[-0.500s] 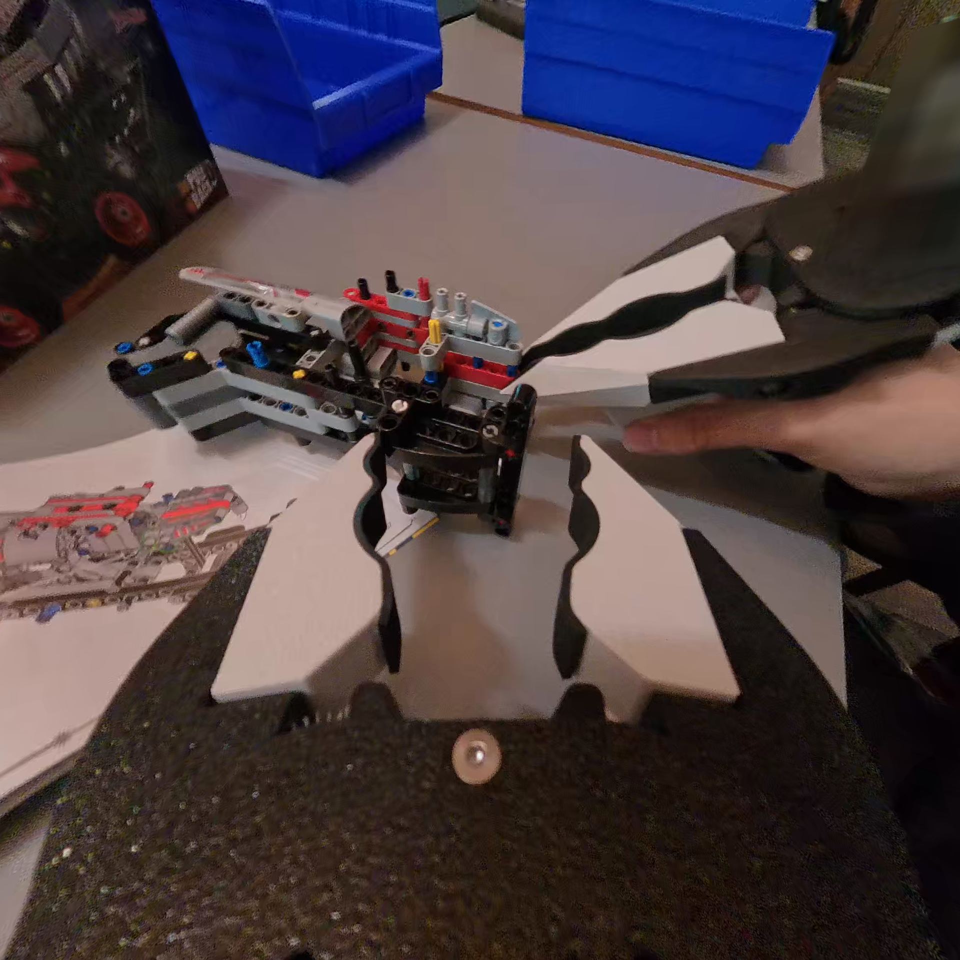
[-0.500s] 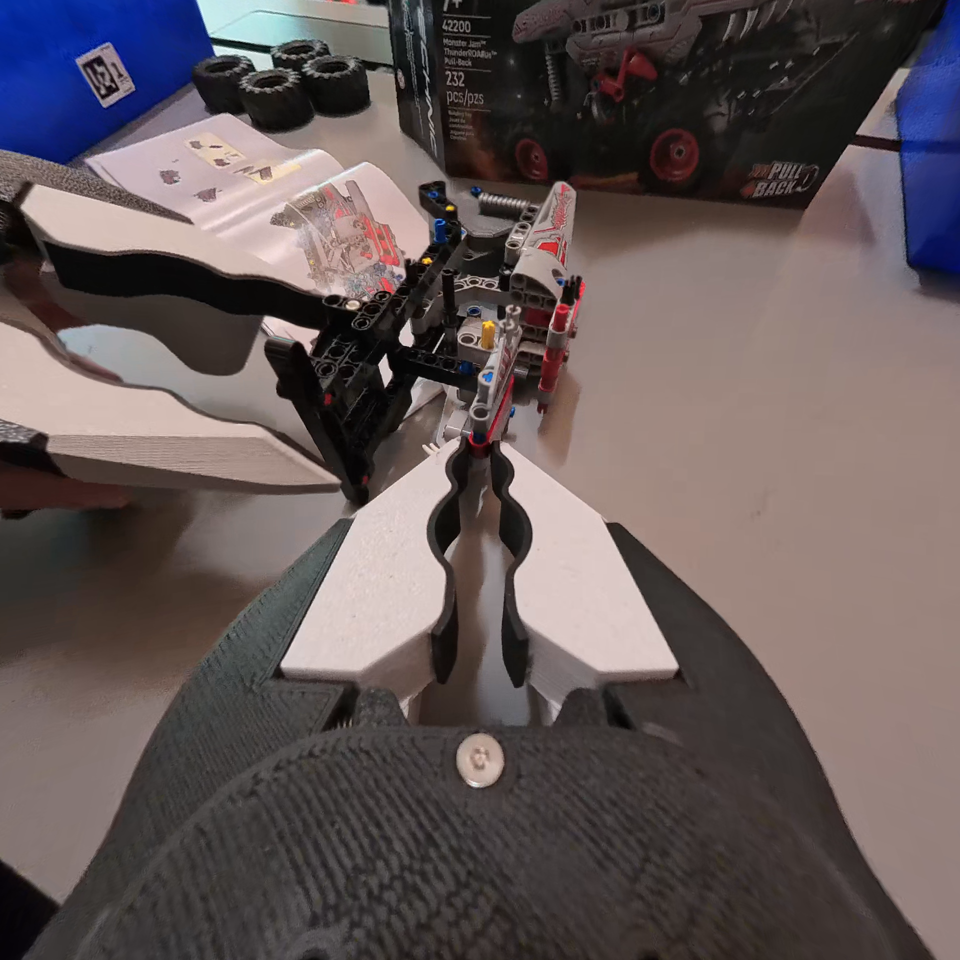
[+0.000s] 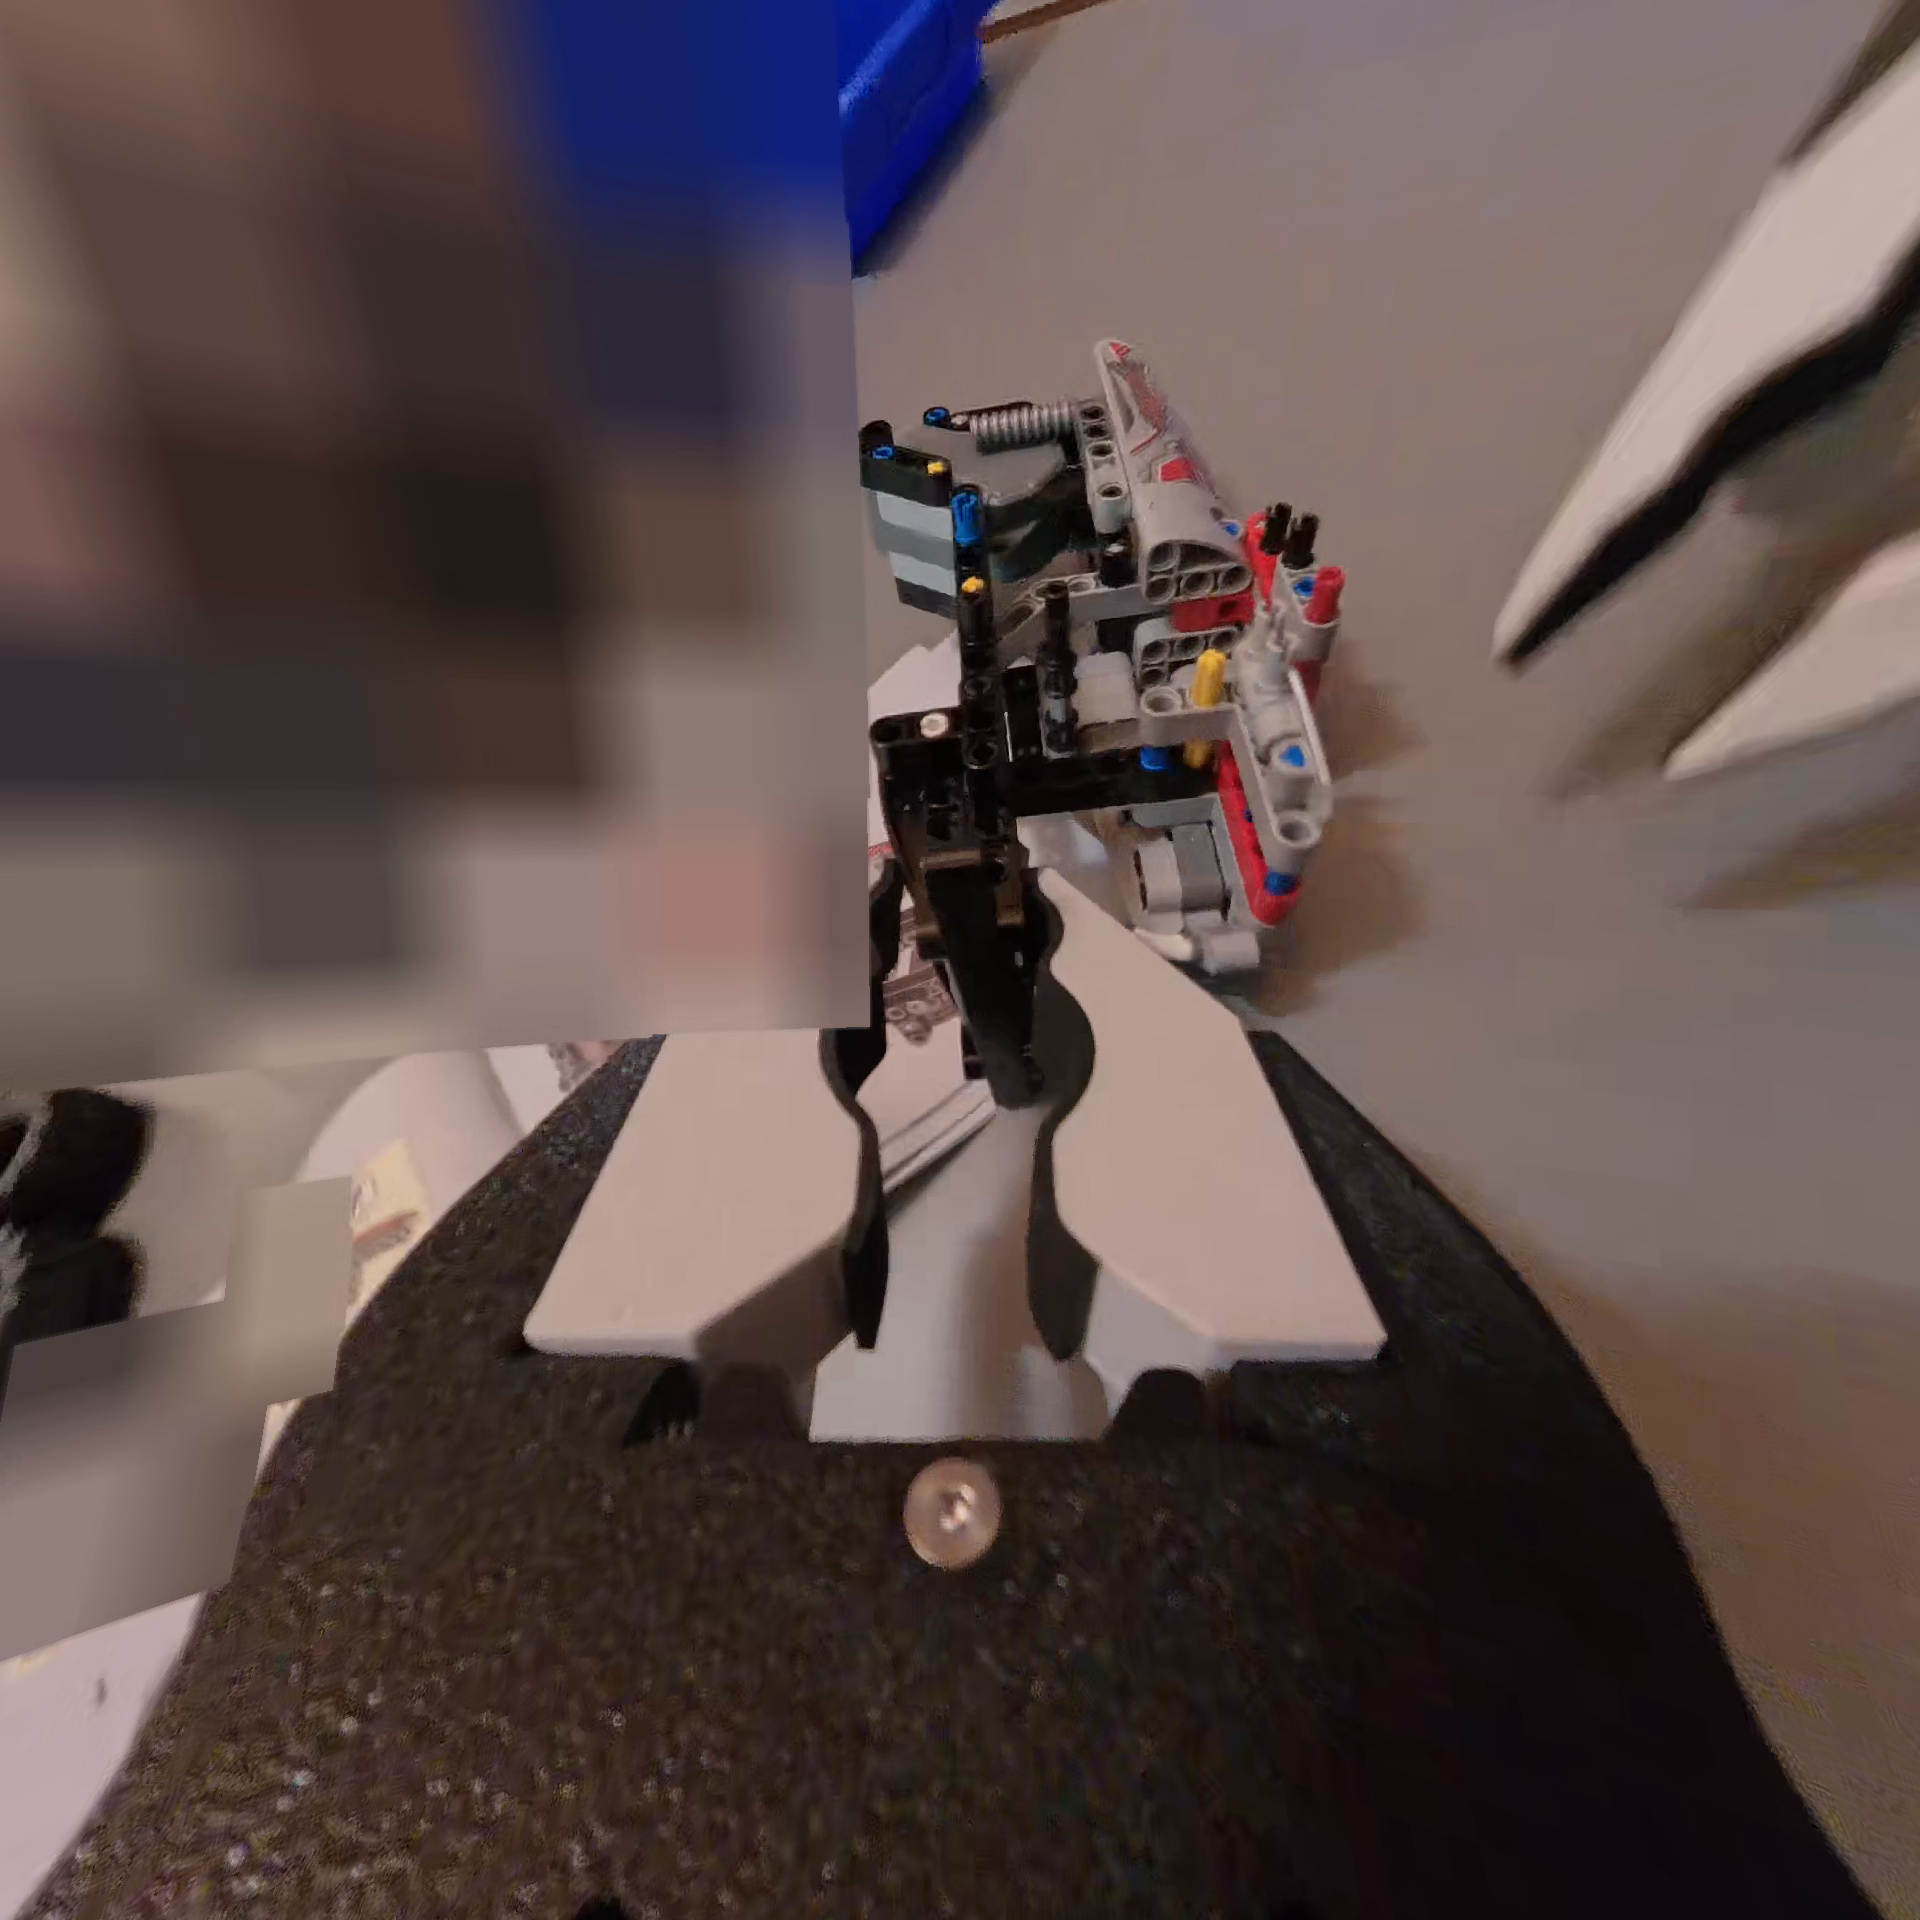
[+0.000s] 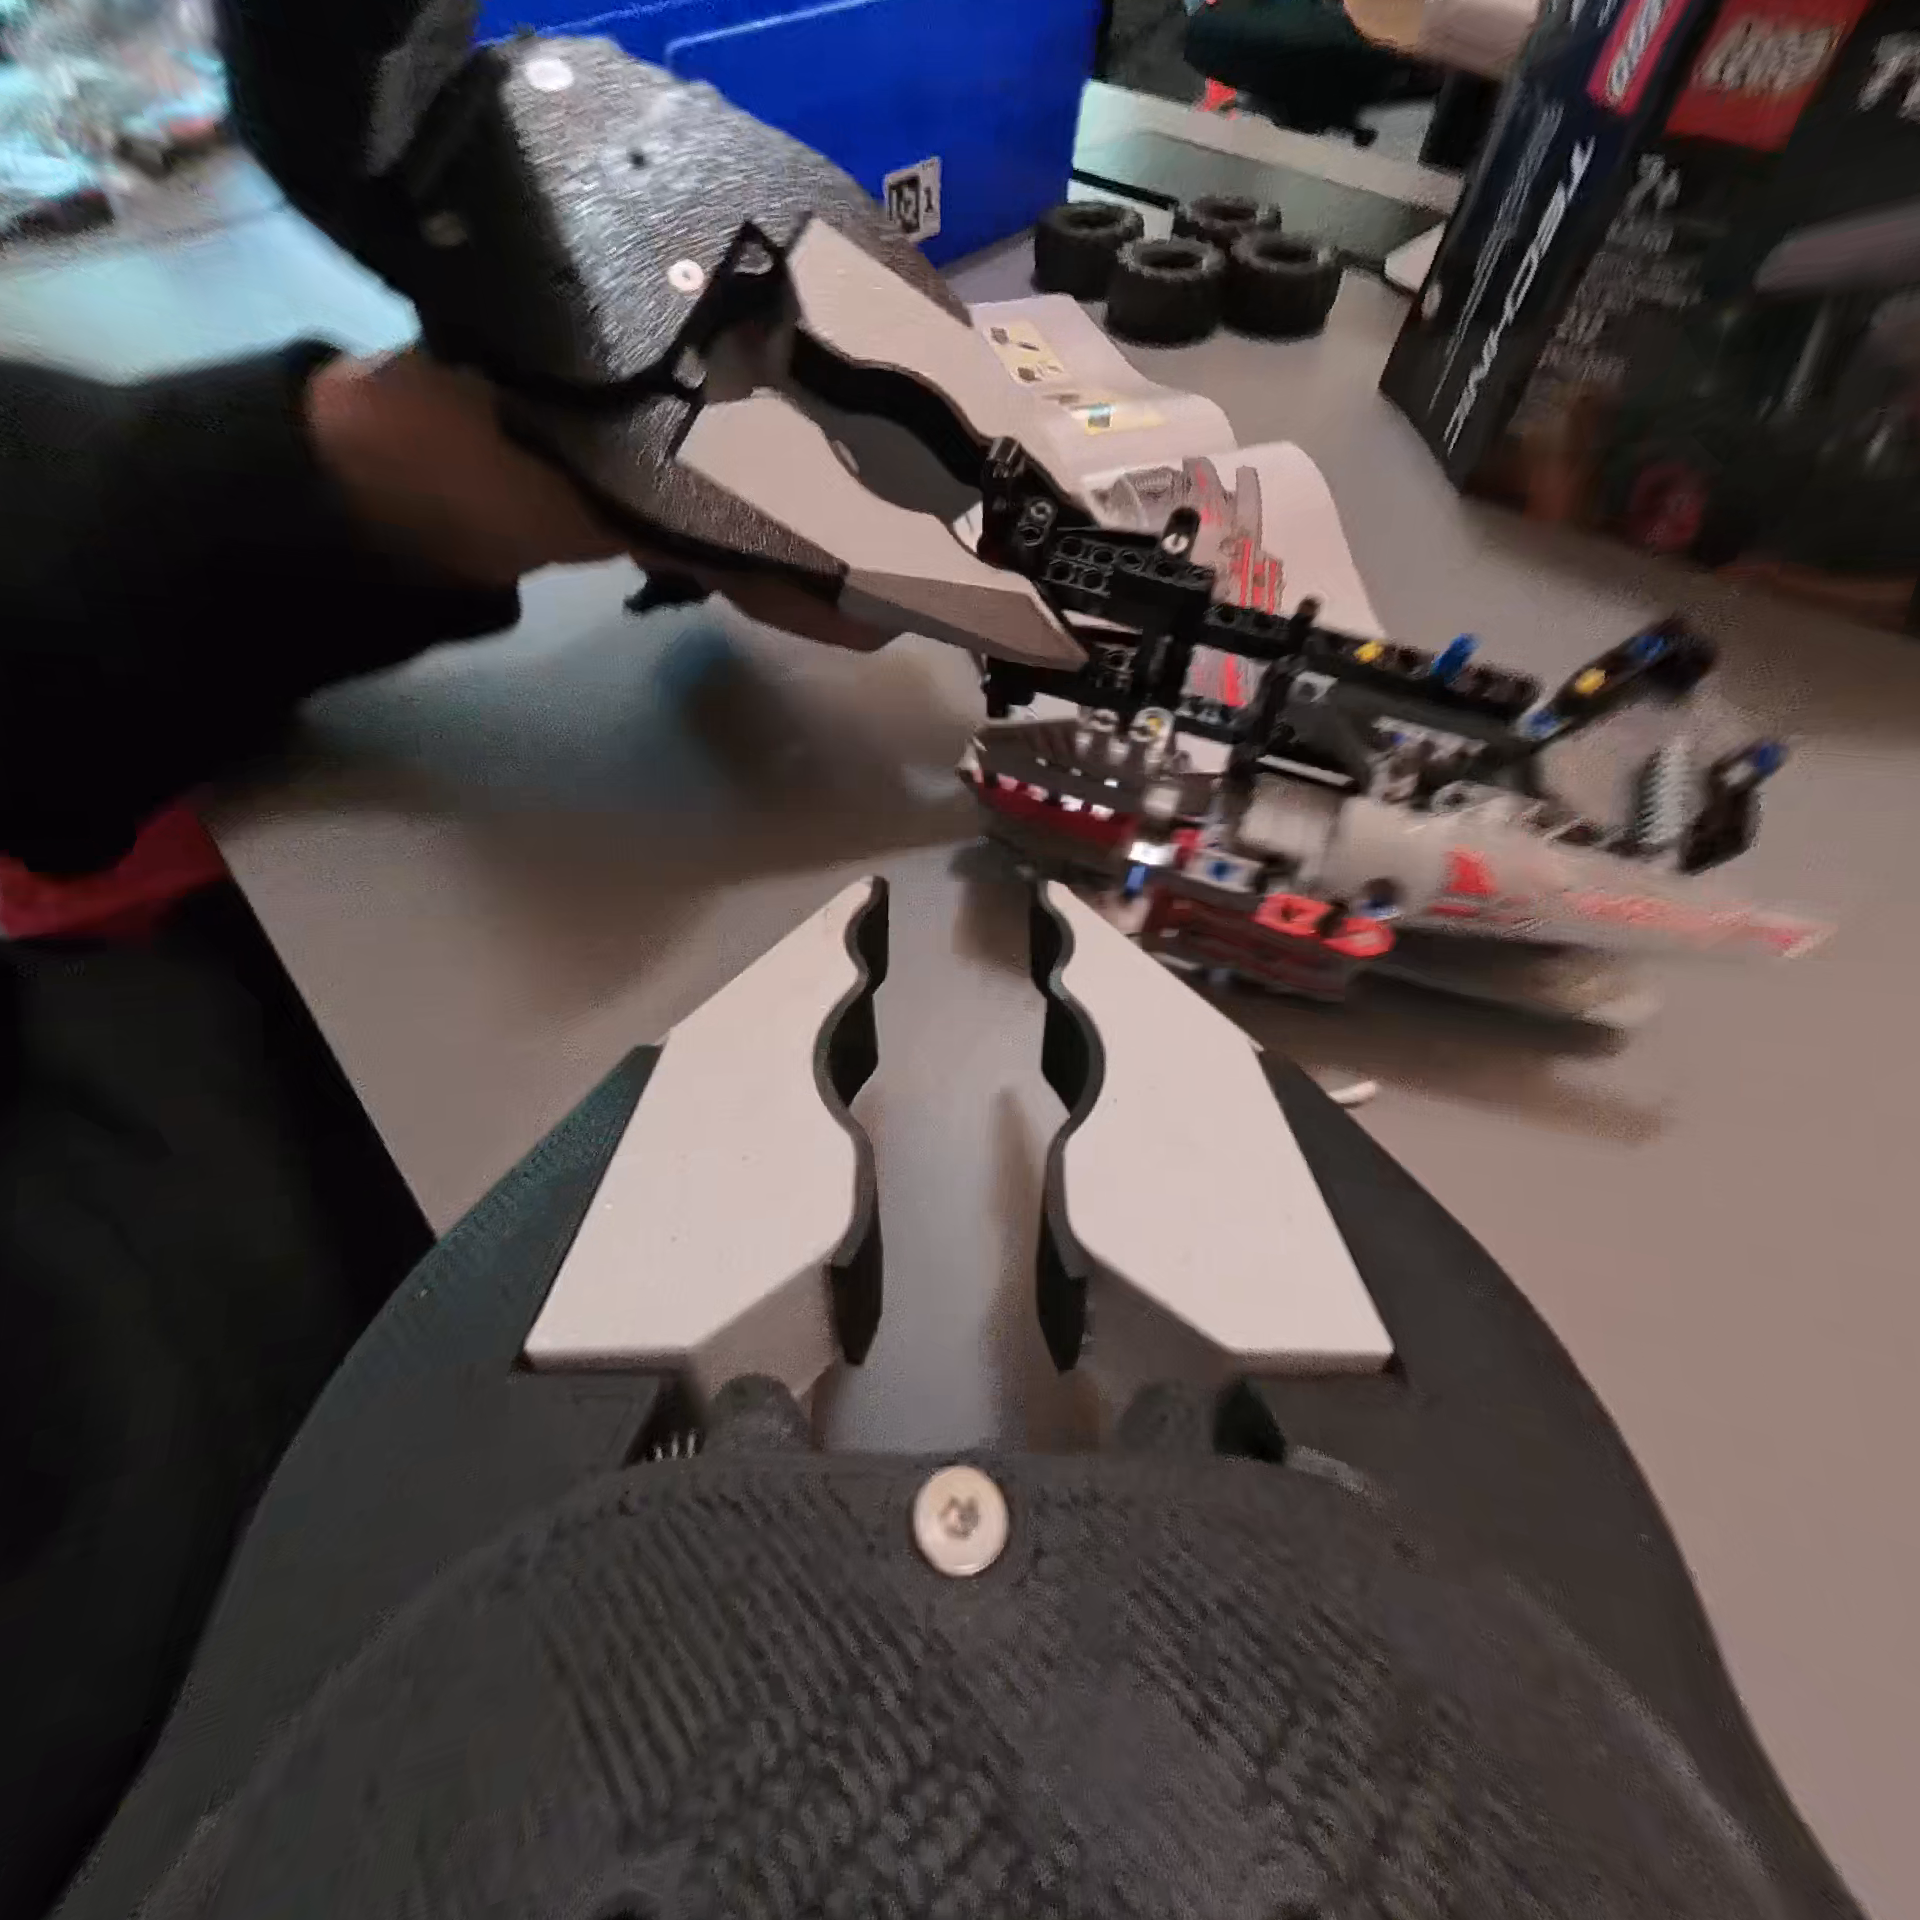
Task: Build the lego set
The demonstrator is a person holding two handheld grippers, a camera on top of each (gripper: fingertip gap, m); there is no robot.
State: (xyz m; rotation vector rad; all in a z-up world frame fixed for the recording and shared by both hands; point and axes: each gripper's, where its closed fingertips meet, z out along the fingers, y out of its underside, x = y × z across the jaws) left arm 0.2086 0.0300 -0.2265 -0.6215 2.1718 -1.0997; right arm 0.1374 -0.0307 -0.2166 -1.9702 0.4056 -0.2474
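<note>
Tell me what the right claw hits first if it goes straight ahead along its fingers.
Probably the grey and red front end of the lego model, lying just beyond the open right claw. Bare table fills the gap; motion blur leaves depth unclear.

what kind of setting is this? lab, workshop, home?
Probably a lab or workshop bench set up for toy assembly, not a home. Clues: blue storage bins at the back of a plain grey table, a boxed kit with loose tyres, and an open instruction booklet beside the half-built model.

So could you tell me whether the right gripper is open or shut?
Open: the right gripper shows a clear gap between its fingertips, holding nothing.
</note>
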